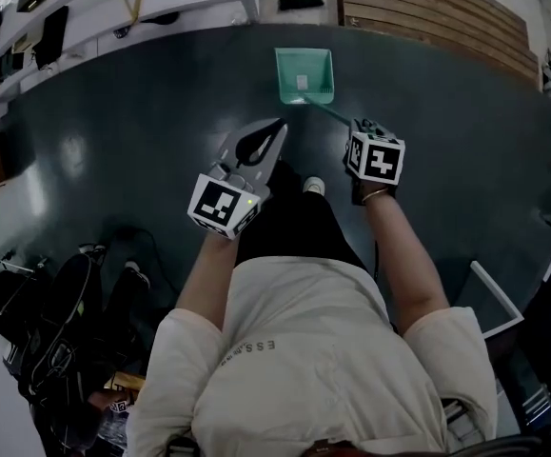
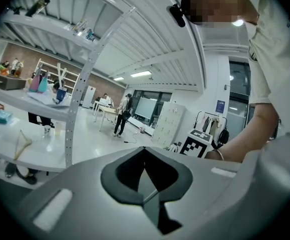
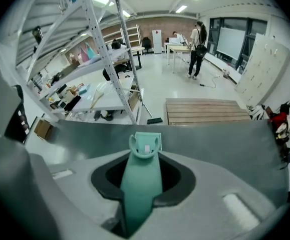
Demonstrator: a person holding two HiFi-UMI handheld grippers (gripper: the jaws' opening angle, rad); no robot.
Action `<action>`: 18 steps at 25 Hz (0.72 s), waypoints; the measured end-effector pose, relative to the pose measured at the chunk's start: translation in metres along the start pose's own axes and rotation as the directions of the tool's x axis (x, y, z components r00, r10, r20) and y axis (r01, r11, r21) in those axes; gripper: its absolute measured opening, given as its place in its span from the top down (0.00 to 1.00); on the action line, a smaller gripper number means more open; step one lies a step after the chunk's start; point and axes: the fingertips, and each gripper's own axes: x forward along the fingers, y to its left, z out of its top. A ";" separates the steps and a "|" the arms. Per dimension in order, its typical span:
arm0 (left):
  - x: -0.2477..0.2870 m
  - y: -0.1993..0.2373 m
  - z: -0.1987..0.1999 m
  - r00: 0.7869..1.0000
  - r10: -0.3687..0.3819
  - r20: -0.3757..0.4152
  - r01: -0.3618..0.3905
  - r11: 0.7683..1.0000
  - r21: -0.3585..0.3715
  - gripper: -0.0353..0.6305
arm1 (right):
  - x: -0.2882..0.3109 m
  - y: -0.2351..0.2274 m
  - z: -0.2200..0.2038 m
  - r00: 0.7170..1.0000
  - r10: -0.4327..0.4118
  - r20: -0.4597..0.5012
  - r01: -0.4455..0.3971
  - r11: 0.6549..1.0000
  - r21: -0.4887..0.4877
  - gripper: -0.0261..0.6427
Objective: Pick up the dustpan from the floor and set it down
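Observation:
A teal dustpan (image 1: pixel 304 74) hangs over the dark floor mat (image 1: pixel 142 131) ahead of me, and its long handle (image 1: pixel 330 113) runs back to my right gripper (image 1: pixel 359 129). In the right gripper view the handle (image 3: pixel 140 184) sits clamped between the pads, with the pan (image 3: pixel 147 143) hanging beyond the tips. My right gripper (image 3: pixel 139 206) points steeply down and is shut on that handle. My left gripper (image 1: pixel 277 133) is held to the left of the dustpan, apart from it. In its own view the left gripper (image 2: pixel 146 184) is shut with nothing between the pads.
A wooden slatted platform (image 1: pixel 427 12) lies beyond the mat at the upper right. White shelving (image 1: pixel 66 8) runs along the upper left, with a dark brush (image 1: pixel 301 1) on the floor near it. Black bags and gear (image 1: pixel 56 322) are piled at the lower left. A white frame (image 1: pixel 494 298) stands at the right.

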 end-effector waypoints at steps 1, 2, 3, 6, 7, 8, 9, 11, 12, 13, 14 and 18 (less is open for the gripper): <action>-0.002 -0.007 0.004 1.000 -0.006 0.009 0.006 1.000 0.008 0.92 | -0.011 -0.002 0.001 1.000 0.005 0.021 -0.005 1.000 -0.004 0.85; -0.003 -0.013 0.008 1.000 -0.008 0.018 0.008 1.000 0.016 0.92 | -0.022 -0.004 0.002 0.999 0.010 0.043 -0.010 1.000 -0.010 0.85; -0.004 -0.020 0.013 1.000 -0.008 0.029 0.007 1.000 0.027 0.92 | -0.033 -0.006 0.004 0.998 0.016 0.065 -0.015 1.000 -0.016 0.85; -0.013 -0.040 0.026 0.998 0.011 0.063 -0.015 0.999 0.050 0.92 | -0.068 -0.015 0.005 0.990 0.044 0.132 -0.041 0.999 -0.028 0.85; -0.018 -0.047 0.031 0.997 0.023 0.075 -0.027 0.998 0.053 0.92 | -0.081 -0.019 0.001 0.988 0.049 0.148 -0.045 0.999 -0.028 0.85; -0.025 -0.054 0.035 0.996 0.035 0.085 -0.040 0.998 0.055 0.92 | -0.095 -0.024 -0.003 0.986 0.051 0.161 -0.047 0.999 -0.028 0.85; -0.031 -0.061 0.039 0.995 0.046 0.094 -0.052 0.997 0.058 0.92 | -0.107 -0.029 -0.007 0.984 0.053 0.172 -0.049 0.998 -0.029 0.85; -0.043 -0.072 0.045 0.992 0.064 0.109 -0.072 0.995 0.069 0.92 | -0.130 -0.040 -0.016 0.979 0.058 0.193 -0.053 0.998 -0.032 0.85; -0.048 -0.078 0.048 0.991 0.073 0.116 -0.082 0.994 0.077 0.92 | -0.140 -0.045 -0.020 0.977 0.061 0.206 -0.055 0.998 -0.034 0.85; -0.053 -0.083 0.050 0.989 0.082 0.125 -0.093 0.992 0.084 0.92 | -0.149 -0.050 -0.023 0.973 0.064 0.220 -0.057 0.998 -0.037 0.85; -0.056 -0.088 0.052 0.987 0.090 0.135 -0.103 0.991 0.089 0.92 | -0.158 -0.056 -0.026 0.970 0.067 0.234 -0.058 0.997 -0.042 0.85; -0.071 -0.110 0.051 0.980 0.117 0.163 -0.133 0.987 0.088 0.92 | -0.188 -0.071 -0.040 0.960 0.072 0.272 -0.053 0.996 -0.077 0.85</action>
